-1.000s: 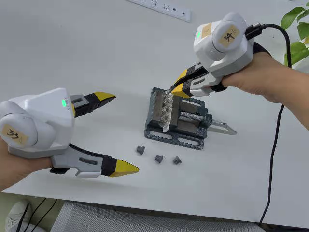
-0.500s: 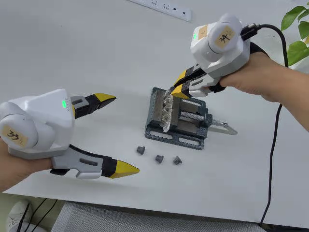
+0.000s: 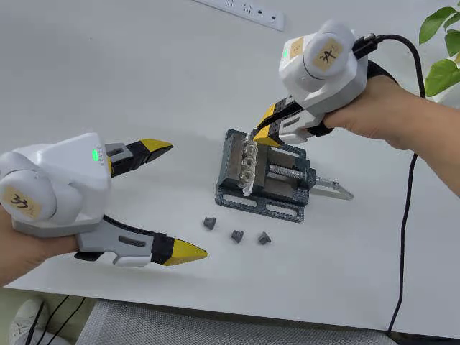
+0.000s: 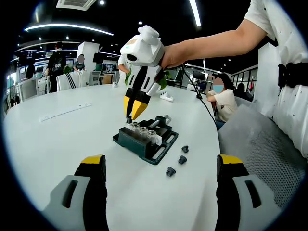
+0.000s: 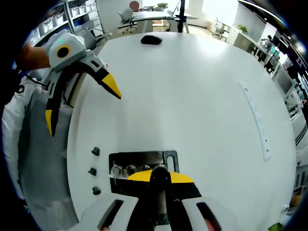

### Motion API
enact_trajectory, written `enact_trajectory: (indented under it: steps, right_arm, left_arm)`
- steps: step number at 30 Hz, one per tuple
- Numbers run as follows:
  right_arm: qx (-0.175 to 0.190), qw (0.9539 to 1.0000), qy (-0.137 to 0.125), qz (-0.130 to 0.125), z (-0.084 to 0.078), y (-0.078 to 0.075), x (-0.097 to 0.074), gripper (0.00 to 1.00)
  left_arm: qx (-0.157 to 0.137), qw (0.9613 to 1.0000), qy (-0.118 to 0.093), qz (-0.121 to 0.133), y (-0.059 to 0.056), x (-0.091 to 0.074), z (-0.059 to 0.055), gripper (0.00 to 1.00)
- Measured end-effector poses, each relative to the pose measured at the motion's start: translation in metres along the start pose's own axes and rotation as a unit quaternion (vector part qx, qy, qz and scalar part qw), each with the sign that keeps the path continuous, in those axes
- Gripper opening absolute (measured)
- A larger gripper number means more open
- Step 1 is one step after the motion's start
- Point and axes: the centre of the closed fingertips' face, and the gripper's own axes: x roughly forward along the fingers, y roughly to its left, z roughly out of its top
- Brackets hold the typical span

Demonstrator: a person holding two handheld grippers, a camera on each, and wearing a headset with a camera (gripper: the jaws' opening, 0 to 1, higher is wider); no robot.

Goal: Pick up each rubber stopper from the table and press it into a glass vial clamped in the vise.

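— Where the right tool (image 3: 257,136) is entered, what state goes beside it?

— Item 1, right tool: jaws drawn narrow, yellow tips pinched on one dark rubber stopper (image 5: 160,174). Position: at the far end of the row of glass vials (image 3: 248,167), with the stopper right over the end one. Whether it touches the glass cannot be told.

— And what holds the row?

— Item 2, vise (image 3: 277,194): dark metal, sitting flat on the white bench (image 3: 129,79). Its screw handle sticks out to the right in the head view. Contents: the glass vials, upright, clamped side by side in one line.

— Loose stock?

— Item 3, stoppers, three pieces, dark grey. All lie on the bench in a short line just in front of the vise, on the person's side: left piece (image 3: 209,223), middle piece (image 3: 236,235), right piece (image 3: 264,238). They lie apart from one another and apart from the vise base.

— The other hand?

— Item 4, left tool (image 3: 188,200): jaws spread wide. It is held above the bench, well to the left of the vise, tips pointing toward it.

— Sundries?

— Item 5, white power strip (image 3: 241,11) at the far edge of the bench. Item 6, black cable (image 3: 410,215), running from the right tool down the right side. Item 7, green plant leaves (image 3: 442,50) at the right corner.
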Motion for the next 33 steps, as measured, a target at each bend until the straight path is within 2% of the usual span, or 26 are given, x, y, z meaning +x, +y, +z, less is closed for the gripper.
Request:
enact_trajectory:
  steps: [6,13,26,33]
  right_arm:
    - [0.002,0.9999,0.011,0.001,-0.0004,0.0018,0.0003,0.06]
    - [0.009,1.0,0.004,0.0,-0.0006,0.0006,0.0003,0.07]
    - [-0.005,1.0,0.002,-0.002,-0.0014,-0.0004,-0.0004,0.07]
    - [-0.038,0.9988,0.032,-0.007,-0.0008,0.0011,-0.0009,0.06]
  left_arm:
    - [0.001,1.0,-0.001,-0.002,-0.0005,0.001,0.0023,0.95]
    - [0.004,1.0,-0.002,-0.004,-0.0005,0.0019,0.006,0.95]
    - [0.002,1.0,-0.001,-0.003,-0.0012,0.0008,0.0052,0.95]
    - [0.002,1.0,-0.003,-0.003,-0.0007,0.0015,0.0055,0.95]
